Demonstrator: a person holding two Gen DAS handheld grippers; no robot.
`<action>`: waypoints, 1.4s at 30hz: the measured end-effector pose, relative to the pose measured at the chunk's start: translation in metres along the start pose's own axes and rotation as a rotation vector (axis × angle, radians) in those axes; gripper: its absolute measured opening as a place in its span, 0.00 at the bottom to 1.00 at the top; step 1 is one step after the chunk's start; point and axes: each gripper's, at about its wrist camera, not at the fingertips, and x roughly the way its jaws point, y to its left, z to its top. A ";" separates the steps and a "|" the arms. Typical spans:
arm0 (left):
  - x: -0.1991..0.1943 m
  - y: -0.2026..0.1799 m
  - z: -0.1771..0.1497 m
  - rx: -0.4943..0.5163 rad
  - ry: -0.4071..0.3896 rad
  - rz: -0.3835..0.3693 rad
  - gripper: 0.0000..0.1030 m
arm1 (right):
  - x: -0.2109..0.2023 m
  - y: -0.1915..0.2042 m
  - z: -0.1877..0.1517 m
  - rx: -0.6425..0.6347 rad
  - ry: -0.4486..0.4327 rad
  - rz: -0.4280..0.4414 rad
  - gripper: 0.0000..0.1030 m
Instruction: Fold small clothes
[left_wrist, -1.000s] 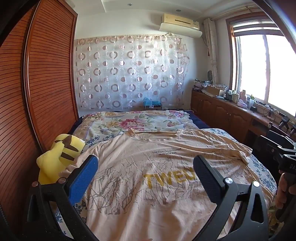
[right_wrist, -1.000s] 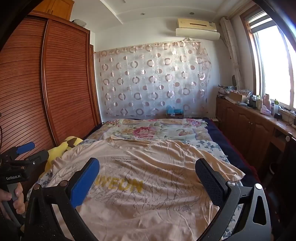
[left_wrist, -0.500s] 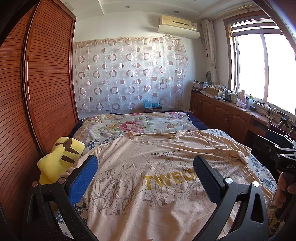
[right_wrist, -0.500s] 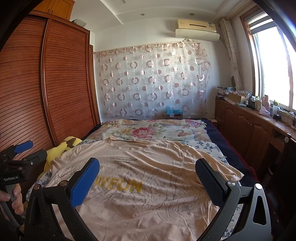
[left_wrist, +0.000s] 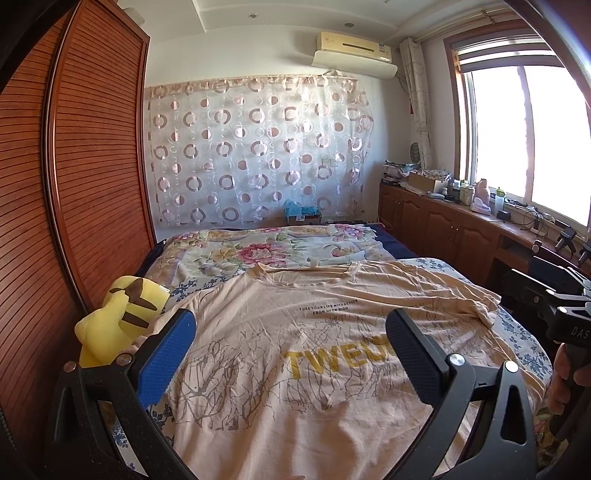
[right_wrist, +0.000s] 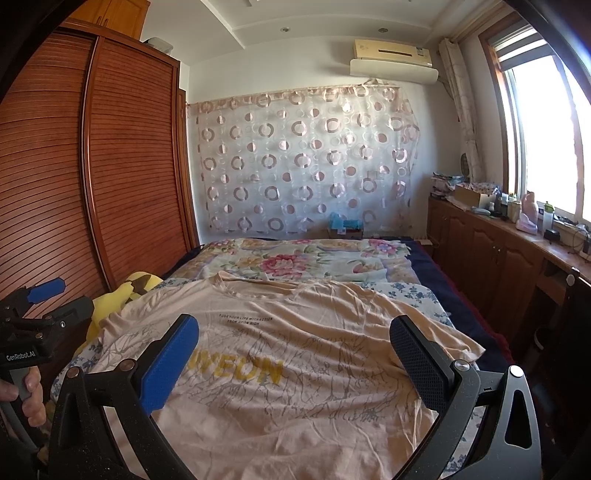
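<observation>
A peach T-shirt (left_wrist: 314, 332) with yellow letters and a branch print lies spread flat, front up, on the bed, neck toward the far end. It also shows in the right wrist view (right_wrist: 295, 350). My left gripper (left_wrist: 290, 334) is open and empty, held above the shirt's lower half. My right gripper (right_wrist: 293, 341) is open and empty, also above the lower half. The right gripper also shows at the right edge of the left wrist view (left_wrist: 546, 295), and the left gripper at the left edge of the right wrist view (right_wrist: 37, 299).
A yellow plush toy (left_wrist: 118, 321) sits at the bed's left edge by the wooden wardrobe (left_wrist: 74, 184). A floral quilt (left_wrist: 266, 251) covers the far end. A wooden cabinet (left_wrist: 461, 229) with clutter runs under the window on the right.
Both views have tilted up slightly, so the shirt sits lower in the frames. Both grippers stay open and empty.
</observation>
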 end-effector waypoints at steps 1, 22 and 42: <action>0.000 0.000 0.000 -0.001 0.000 0.001 1.00 | 0.001 0.000 0.001 -0.001 0.000 0.000 1.00; -0.002 -0.005 0.001 0.004 -0.005 0.006 1.00 | -0.002 0.001 0.001 -0.006 -0.005 0.001 1.00; -0.005 -0.010 0.004 0.005 -0.008 0.001 1.00 | -0.001 0.002 -0.001 -0.010 -0.013 0.011 1.00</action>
